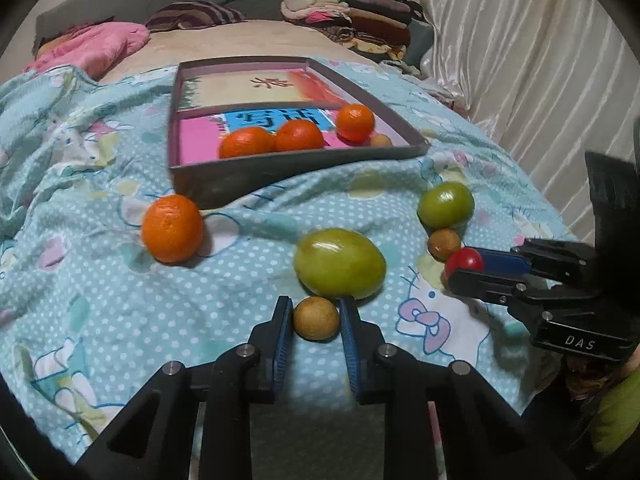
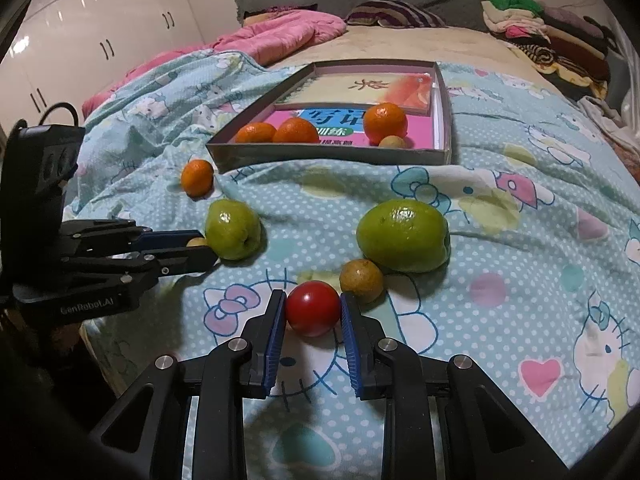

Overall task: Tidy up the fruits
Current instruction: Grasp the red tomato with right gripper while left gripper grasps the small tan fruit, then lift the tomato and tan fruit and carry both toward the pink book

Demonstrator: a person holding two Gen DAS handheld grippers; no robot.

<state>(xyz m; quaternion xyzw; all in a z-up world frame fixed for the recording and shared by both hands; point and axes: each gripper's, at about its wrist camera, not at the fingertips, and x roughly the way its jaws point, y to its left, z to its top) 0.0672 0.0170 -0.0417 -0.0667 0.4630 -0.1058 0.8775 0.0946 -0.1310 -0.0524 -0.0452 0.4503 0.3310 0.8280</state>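
Each hand-held gripper holds a fruit: left (image 1: 316, 312) a brown ball (image 1: 316, 318), right (image 2: 313, 308) a tomato (image 2: 313, 308). Next, lift both to the box (image 1: 280, 170).

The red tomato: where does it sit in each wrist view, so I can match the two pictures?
Left wrist view: the red tomato is at the right edge, clamped in the right tongs.
Right wrist view: the red tomato is bottom centre, between those tongs' blue pads.
Shared landmark: the small brown fruit lying just beside it.
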